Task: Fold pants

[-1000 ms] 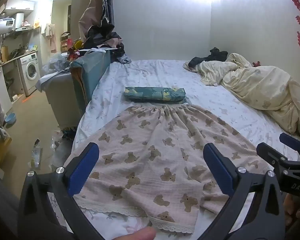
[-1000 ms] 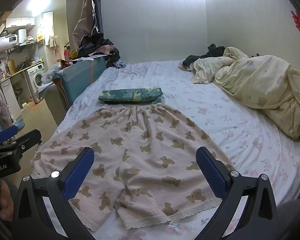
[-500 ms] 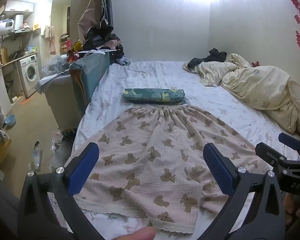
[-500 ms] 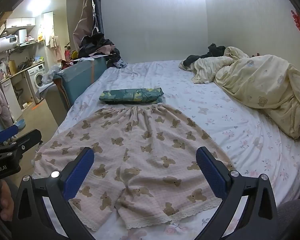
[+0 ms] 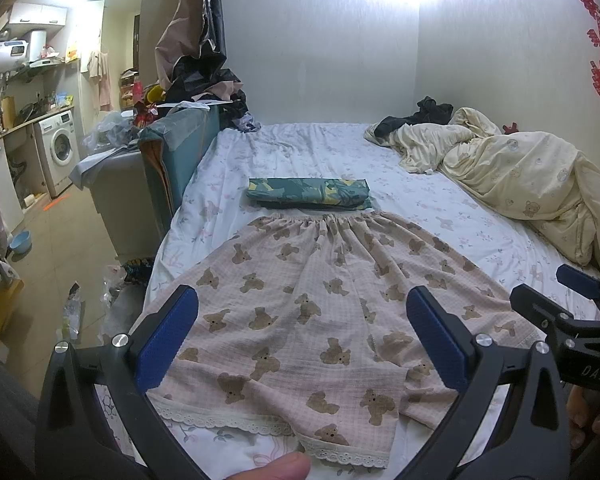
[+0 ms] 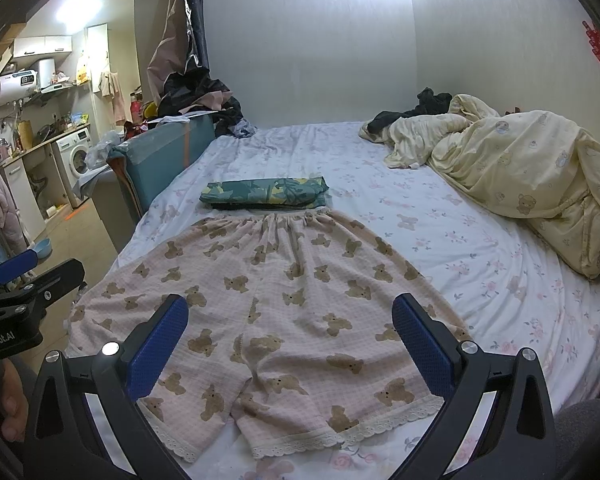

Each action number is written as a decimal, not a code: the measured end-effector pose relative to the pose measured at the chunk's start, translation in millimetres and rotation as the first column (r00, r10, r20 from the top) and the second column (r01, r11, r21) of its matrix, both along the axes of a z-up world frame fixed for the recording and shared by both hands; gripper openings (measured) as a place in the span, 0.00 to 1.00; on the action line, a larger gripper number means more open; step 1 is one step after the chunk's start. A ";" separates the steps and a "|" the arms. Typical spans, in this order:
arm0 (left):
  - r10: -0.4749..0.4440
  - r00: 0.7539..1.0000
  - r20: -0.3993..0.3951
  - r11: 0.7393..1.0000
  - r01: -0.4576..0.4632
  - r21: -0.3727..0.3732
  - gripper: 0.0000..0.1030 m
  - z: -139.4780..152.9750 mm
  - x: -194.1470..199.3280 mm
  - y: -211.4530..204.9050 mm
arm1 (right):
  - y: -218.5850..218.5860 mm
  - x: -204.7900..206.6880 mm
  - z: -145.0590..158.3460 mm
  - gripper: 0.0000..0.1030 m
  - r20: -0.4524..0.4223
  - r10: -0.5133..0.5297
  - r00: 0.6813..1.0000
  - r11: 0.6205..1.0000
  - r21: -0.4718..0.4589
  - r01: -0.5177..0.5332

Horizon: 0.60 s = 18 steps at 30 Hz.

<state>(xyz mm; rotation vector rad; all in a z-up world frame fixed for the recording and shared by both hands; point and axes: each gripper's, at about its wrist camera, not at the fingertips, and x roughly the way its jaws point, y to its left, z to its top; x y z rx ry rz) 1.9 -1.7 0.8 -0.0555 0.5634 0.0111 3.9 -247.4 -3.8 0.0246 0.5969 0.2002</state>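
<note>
The folded green cloth (image 5: 308, 194) hides the pants' (image 5: 312, 304) waistband edge; wall shelf items (image 6: 40, 76) blur.

bed (image 6: 440, 240) open rt, bundle (image 6: 264, 194) blocks waistband

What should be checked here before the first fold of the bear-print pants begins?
1. Pants spread flat on the bed, both legs apart: ok.
2. Left gripper open, holding nothing: ok.
3. Right gripper open, holding nothing: ok.
4. Lace hems within view at the near edge: ok.
5. Folded green item clear of the waistband: cannot tell, they sit very close.
6. Quilt away from the pants: ok.
</note>
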 end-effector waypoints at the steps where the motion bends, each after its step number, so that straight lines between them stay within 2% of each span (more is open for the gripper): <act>1: 0.000 1.000 0.000 1.000 0.000 0.000 1.00 0.1 0.3 0.0 | 0.0 0.0 0.1 1.00 0.000 0.001 1.000 1.000 0.000 -0.001; 18: 0.001 1.000 0.003 1.000 -0.001 0.004 0.99 0.1 -0.4 -0.5 | 0.5 0.4 0.1 1.00 -0.001 0.000 1.000 1.000 0.000 0.000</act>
